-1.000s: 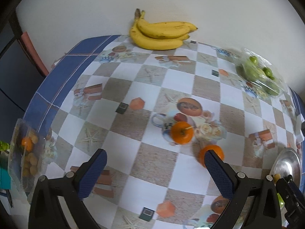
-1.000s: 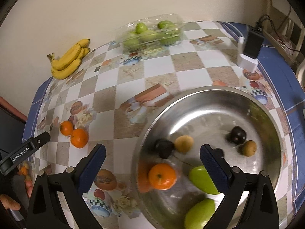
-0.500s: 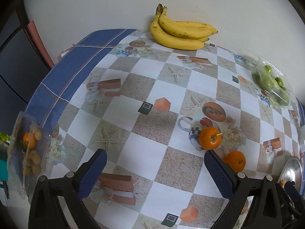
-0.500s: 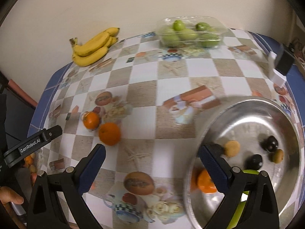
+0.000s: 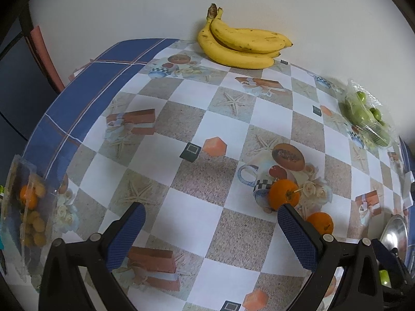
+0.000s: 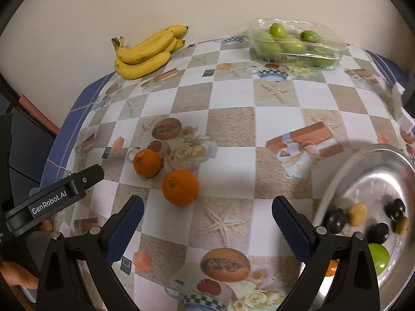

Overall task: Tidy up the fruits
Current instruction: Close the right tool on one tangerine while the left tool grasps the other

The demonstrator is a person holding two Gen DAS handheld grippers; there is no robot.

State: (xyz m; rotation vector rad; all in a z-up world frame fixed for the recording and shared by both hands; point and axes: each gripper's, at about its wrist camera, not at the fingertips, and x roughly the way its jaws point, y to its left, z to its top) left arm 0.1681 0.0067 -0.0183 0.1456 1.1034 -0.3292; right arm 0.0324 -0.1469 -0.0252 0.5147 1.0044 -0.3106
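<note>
Oranges (image 6: 180, 187) lie on the table (image 6: 233, 124); right gripper (image 6: 207, 220) hovers just above, jaws wide; left gripper (image 5: 211, 230) likewise spread, empty.

The left wrist camera looks forward between its own two blue-padded fingers (image 5: 128, 233), from above the near left part of the checked tablecloth (image 5: 197, 215), facing the far wall; the right wrist camera sits further right and looks down the same way between its fingers (image 6: 290, 229), close over the metal bowl (image 6: 337, 181) at its lower right; both views share the bananas (image 5: 241, 45) (image 6: 145, 51) by the wall, the two oranges (image 5: 284, 194) (image 6: 180, 187) mid-table, and the clear tray of green fruit (image 5: 368, 114) (image 6: 293, 42); the right view also catches the left gripper's black body (image 6: 54, 198) at its left edge.
</note>
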